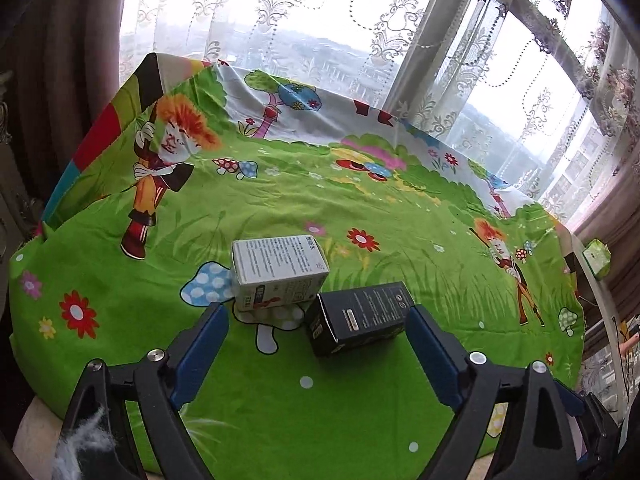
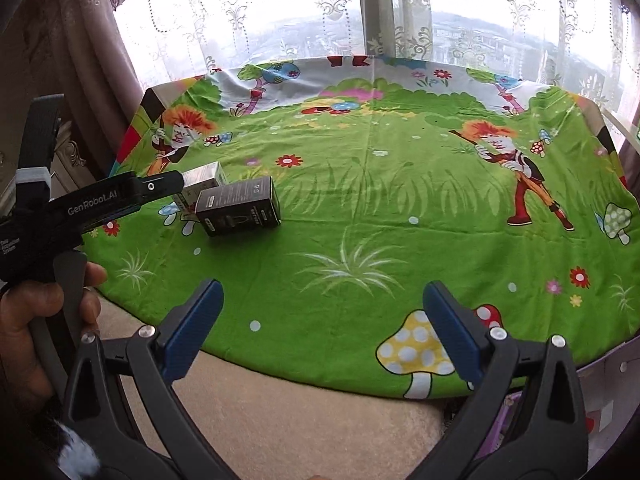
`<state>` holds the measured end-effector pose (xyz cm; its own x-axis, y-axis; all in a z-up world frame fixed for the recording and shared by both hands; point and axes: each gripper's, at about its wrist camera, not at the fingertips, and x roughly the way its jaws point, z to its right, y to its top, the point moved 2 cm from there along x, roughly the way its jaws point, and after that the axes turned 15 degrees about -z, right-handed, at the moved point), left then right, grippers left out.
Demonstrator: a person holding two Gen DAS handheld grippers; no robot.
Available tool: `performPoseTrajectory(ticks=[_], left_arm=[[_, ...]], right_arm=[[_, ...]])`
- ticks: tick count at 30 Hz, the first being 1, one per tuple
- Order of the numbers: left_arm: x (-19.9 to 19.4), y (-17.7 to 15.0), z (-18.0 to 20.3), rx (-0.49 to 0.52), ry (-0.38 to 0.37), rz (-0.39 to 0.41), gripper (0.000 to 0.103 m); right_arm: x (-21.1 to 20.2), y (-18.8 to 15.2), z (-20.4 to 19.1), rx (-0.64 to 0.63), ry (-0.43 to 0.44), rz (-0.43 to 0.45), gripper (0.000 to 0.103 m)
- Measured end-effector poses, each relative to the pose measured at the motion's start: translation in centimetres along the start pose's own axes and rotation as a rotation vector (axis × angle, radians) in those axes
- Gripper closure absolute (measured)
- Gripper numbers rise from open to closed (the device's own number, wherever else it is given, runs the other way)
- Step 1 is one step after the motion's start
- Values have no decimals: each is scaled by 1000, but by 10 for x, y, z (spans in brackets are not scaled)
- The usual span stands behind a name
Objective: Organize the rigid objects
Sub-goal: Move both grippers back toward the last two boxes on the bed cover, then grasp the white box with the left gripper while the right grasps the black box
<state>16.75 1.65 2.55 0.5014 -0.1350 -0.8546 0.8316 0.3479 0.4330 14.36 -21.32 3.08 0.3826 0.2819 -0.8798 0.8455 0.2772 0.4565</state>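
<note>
Your left tongs (image 1: 316,320) stand spread wide with nothing pinched; the black box (image 1: 360,320) lies between the blue pads at their tips, its right end close against the right pad (image 1: 430,354), though you cannot tell from this view whether they touch. That wide spread probably suits the box's length, as if you mean to take it end to end. Just behind it, left of centre in the left wrist view, the white box (image 1: 278,274) lies on its side, its near corner touching or almost touching the black one. That neighbour is what stands in your way: the left pad (image 1: 202,354) has to come down just in front of the white box without nudging it.

Your right tongs (image 2: 322,328) are also spread and empty, over the near edge of the table (image 2: 360,200), well apart from both boxes, which sit at middle left of the right wrist view. There your left hand (image 2: 24,328) grips the other tool's handle at the lower left.

The cartoon cloth on the table is otherwise bare, so free room for arranging lies to the right. A small green box (image 1: 597,258) sits off the table at the right edge, and lace curtains (image 1: 280,8) hang behind.
</note>
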Motion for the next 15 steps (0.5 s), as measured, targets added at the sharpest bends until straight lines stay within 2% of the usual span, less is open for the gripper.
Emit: performPoseTrajectory(ticks=[5,11,15], left_arm=[[19,26,-8,-59,33,-28,3],[47,50,-19,-125,75,-90,1],[64,54,-23,-146,75,-141,1]], right_arm=[[13,20,-8,0,14,-1,1],[25,38,-19,-16,17,6,1],[35,48,-29,-40,10,-2,1]])
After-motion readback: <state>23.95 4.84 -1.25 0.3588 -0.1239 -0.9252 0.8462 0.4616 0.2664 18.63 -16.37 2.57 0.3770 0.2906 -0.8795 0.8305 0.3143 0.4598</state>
